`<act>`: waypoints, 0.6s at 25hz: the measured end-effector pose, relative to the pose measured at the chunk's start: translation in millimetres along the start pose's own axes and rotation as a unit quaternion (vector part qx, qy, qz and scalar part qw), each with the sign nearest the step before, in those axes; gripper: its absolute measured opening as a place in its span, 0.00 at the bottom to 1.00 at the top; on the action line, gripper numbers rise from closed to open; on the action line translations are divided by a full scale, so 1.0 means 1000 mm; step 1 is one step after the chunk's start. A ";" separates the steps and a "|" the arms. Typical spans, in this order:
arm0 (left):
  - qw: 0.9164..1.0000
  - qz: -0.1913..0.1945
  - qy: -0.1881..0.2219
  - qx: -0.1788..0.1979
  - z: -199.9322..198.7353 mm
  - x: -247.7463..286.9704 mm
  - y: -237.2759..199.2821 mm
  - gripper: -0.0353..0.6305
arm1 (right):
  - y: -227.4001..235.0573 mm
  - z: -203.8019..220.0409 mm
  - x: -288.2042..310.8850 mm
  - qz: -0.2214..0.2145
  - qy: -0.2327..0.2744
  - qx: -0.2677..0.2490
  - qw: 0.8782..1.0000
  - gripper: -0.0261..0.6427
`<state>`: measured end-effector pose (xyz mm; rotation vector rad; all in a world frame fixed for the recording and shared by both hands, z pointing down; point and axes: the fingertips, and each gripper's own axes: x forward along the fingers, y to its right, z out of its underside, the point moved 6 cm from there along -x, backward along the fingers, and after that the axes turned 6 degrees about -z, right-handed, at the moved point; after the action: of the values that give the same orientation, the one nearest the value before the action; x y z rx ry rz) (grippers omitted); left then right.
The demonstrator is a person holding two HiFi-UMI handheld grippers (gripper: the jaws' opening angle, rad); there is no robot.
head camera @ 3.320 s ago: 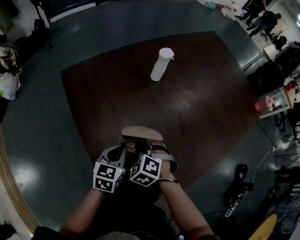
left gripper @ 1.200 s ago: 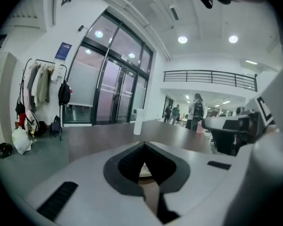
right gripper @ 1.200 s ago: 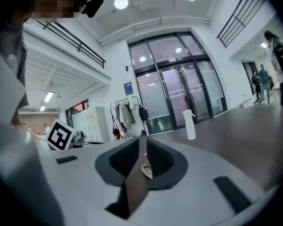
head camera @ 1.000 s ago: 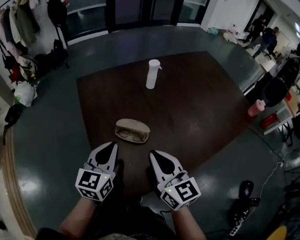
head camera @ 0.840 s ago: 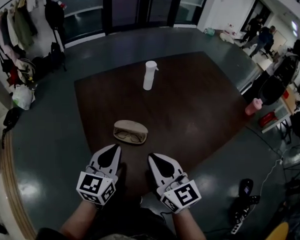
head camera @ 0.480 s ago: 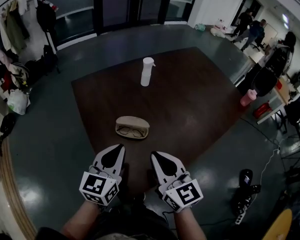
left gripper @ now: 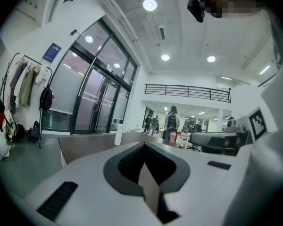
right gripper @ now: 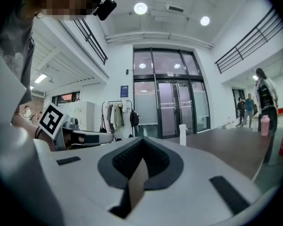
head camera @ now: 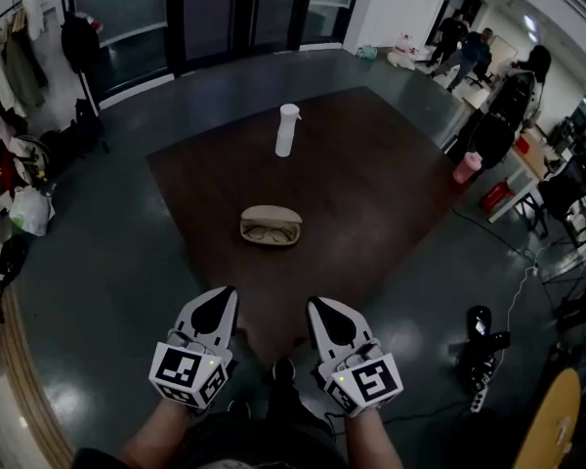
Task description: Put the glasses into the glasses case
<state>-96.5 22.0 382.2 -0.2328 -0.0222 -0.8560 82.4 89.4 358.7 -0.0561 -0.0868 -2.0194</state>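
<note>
Beige glasses case [head camera: 271,215] lies open near the middle of the dark wooden table [head camera: 391,193], and the thin dark-framed glasses [head camera: 270,233] appear to rest inside its shell, though the view is too small to confirm that they are fully seated. White spray bottle [head camera: 287,130] stands upright beyond the case, well apart from it. Left gripper [head camera: 220,299] and right gripper [head camera: 326,307] are held side by side off the near edge of the table, well short of the case. Each gripper's own view shows its jaws together with nothing between them. Assessment of handling: the glasses are judged light, thin and easily bent, with lenses that would scratch or slip under the pads. Any adjustment is best made at the bridge or at a frame corner by the hinge, never on a lens. The case is judged a light, stiff shell, liable to slide on the smooth tabletop. Recommended hold: steady the lower half at one end with one gripper and press the lid at its free rim with the other.
</note>
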 end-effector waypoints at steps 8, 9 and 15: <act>1.000 0.028 -0.007 -0.001 0.013 -0.050 0.015 0.06 | -0.052 0.002 -0.041 0.019 0.016 0.000 1.000 0.02; 0.999 0.032 -0.009 -0.001 0.015 -0.054 0.017 0.06 | -0.055 0.003 -0.046 0.024 0.013 -0.001 1.000 0.02; 0.999 0.044 -0.017 0.000 0.025 -0.074 0.027 0.06 | -0.067 0.008 -0.071 0.048 0.012 0.004 0.999 0.02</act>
<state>-123.3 99.5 393.0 -0.2457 -0.0433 -0.7644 53.1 182.6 358.7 -0.0301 -0.0757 -1.9224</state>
